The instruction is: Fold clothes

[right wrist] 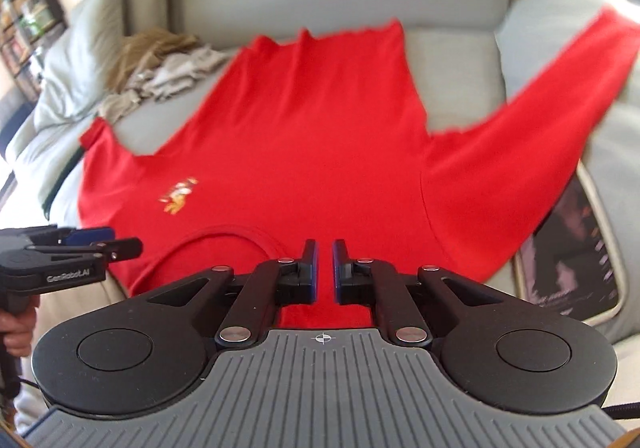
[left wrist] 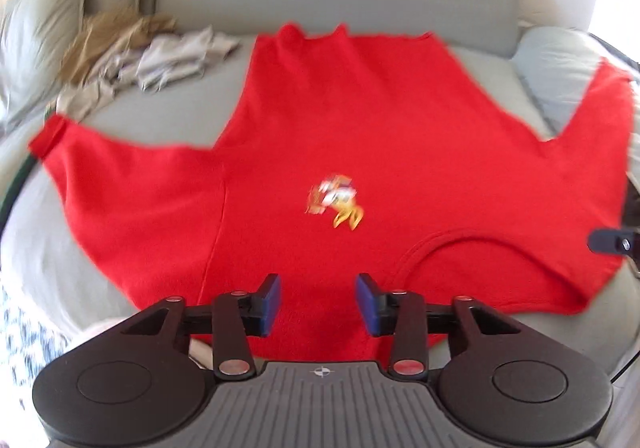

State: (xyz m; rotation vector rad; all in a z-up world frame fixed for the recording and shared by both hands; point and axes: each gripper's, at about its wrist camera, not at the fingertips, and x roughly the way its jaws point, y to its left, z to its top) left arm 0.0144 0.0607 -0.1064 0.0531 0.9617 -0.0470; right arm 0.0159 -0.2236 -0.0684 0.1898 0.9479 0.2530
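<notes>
On sofa seat: red long-sleeved cotton shirt (left wrist: 340, 151) spread flat, front up, collar nearest, both sleeves out to the sides.
Left gripper (left wrist: 318, 302): jaws wide apart, holding nothing, poised over near edge beside collar.
Right gripper (right wrist: 324, 272): jaws nearly closed, narrow gap visible, nothing between pads; over shoulder area.
Clutter: crumpled beige and tan garments (left wrist: 132, 55) at far left, well apart.
Progress: spreading done; no fold made.
Remaining: sleeves inward, body folded, by judgement.
</notes>
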